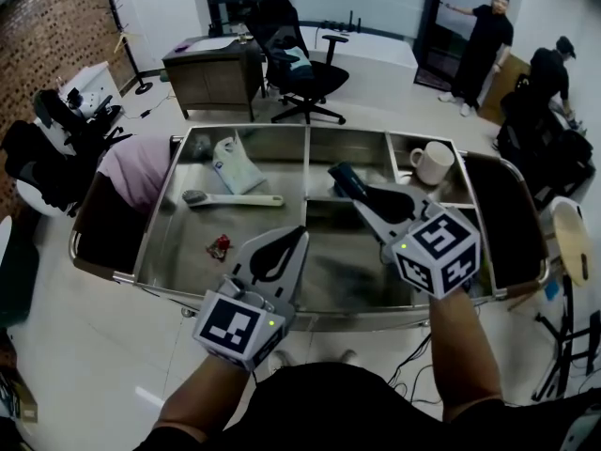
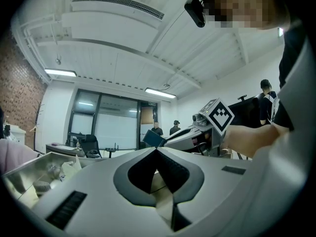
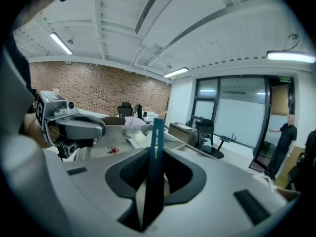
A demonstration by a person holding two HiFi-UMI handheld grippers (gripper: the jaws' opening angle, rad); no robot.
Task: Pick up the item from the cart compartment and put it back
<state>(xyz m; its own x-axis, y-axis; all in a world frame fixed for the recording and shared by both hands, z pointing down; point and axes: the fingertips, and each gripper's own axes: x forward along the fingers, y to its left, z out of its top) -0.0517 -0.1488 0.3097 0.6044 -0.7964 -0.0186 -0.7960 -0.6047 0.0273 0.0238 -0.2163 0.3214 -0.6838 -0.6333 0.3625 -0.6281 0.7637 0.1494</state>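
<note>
My right gripper is held above the steel cart's middle compartments. It is shut on a thin dark teal flat item, which stands edge-on between the jaws in the right gripper view. In the left gripper view the same item sticks out of the right gripper toward the left. My left gripper hovers over the cart's near rim. Its jaws are shut with their tips meeting and nothing between them.
In the cart lie a white mug at the back right, a crumpled white bag, a long white-handled brush and a small red thing. A pink cloth hangs at the cart's left end. An office chair and two people stand beyond.
</note>
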